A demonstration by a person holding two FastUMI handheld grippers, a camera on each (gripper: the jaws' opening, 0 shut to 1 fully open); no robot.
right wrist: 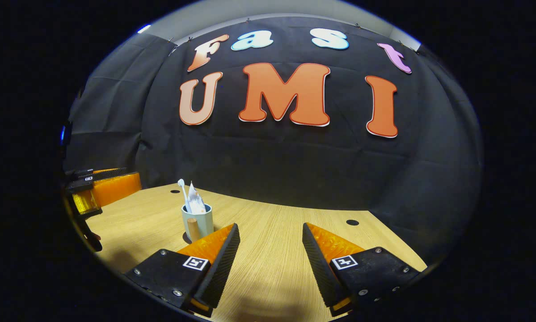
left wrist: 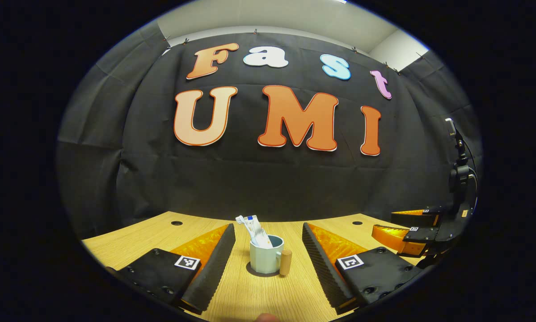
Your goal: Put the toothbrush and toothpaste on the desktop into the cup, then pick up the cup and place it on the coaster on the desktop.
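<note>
**Seemingly the last step: cup sits loaded on the coaster**

Nearest in the left gripper view, the left gripper (left wrist: 268, 259) hovers low over the pale wood-grain desktop (left wrist: 259, 295), its jaws spread wide and holding nothing. Just beyond and between its fingers stands the pale grey-green ceramic cup with a round wooden handle (left wrist: 264, 258), upright, touching neither finger. Under the cup a dark round coaster (left wrist: 251, 270) shows as a thin rim at its base, so the cup appears to rest on it. From the cup's mouth lean the white toothbrush (left wrist: 246, 227) and the white toothpaste tube with a blue cap end (left wrist: 258, 230), both tilted to the left.

In the right gripper view, the right gripper (right wrist: 270, 255) is likewise wide open and empty over bare desktop; the cup lies to its left, a little farther off, beside its left finger but apart from it. Farther still, at that view's left edge, the other gripper's orange fingers show.

By my reading, both items are in the cup and the placing step is done or all but done. What remains is only to draw the left gripper straight back without brushing the handle, since a nudge could slide the cup off the coaster.
</note>
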